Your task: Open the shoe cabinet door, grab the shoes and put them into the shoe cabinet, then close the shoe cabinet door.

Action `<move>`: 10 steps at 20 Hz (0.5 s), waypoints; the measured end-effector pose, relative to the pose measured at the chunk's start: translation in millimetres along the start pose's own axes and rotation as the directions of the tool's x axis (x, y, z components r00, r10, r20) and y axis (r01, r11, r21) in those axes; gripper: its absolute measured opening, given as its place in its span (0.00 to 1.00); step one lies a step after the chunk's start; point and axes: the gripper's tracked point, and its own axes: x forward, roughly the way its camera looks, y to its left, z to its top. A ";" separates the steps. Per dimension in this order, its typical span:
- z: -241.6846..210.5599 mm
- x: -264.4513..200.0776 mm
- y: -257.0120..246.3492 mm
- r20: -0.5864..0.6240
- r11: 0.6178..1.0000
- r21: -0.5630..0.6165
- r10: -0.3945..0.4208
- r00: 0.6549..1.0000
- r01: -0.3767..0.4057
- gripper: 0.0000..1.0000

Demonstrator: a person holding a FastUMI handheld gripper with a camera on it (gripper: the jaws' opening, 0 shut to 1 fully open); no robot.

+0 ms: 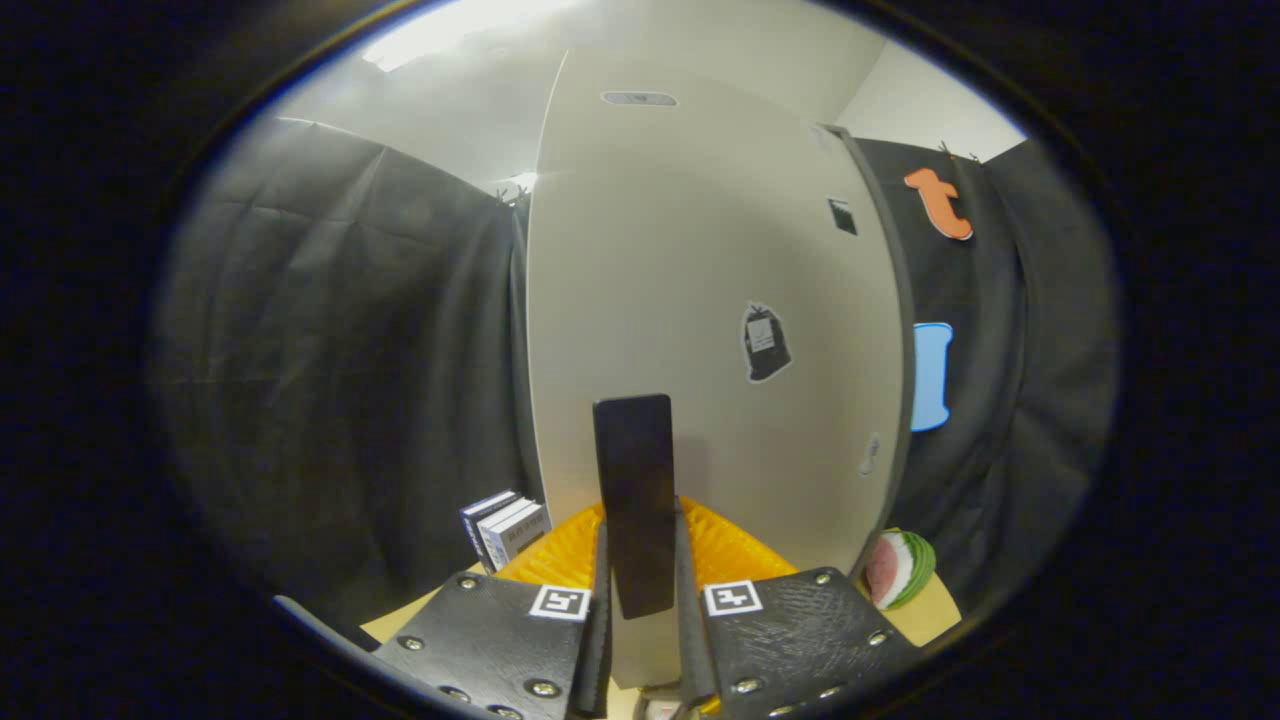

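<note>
The white shoe cabinet door stands tall right in front of me, with a small dark sticker on it. Its black upright handle sits between my two fingers. My gripper is shut on the handle, with one finger pressing on each side. The door's right edge shows as a dark strip; I cannot tell whether the door is ajar. An orange ribbed thing lies low behind the handle, on both sides of the fingers; I cannot tell whether it is a shoe.
A few upright books stand at the cabinet's lower left, on a tan surface. A watermelon-slice toy lies at the lower right. Black cloth walls close in on both sides.
</note>
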 end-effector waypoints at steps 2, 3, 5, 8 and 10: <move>-0.2 -23.0 -14.8 0.001 1.000 -0.013 -0.025 1.000 0.025 0.27; -0.1 -35.5 -25.0 0.003 0.999 -0.018 -0.038 0.999 0.038 0.27; 0.1 -55.9 -46.2 0.009 0.997 -0.024 -0.068 0.998 0.068 0.27; 4.7 -86.4 -82.4 0.030 0.992 -0.024 -0.124 0.992 0.125 0.27; 8.4 -96.0 -96.5 0.045 0.988 -0.033 -0.150 0.988 0.152 0.27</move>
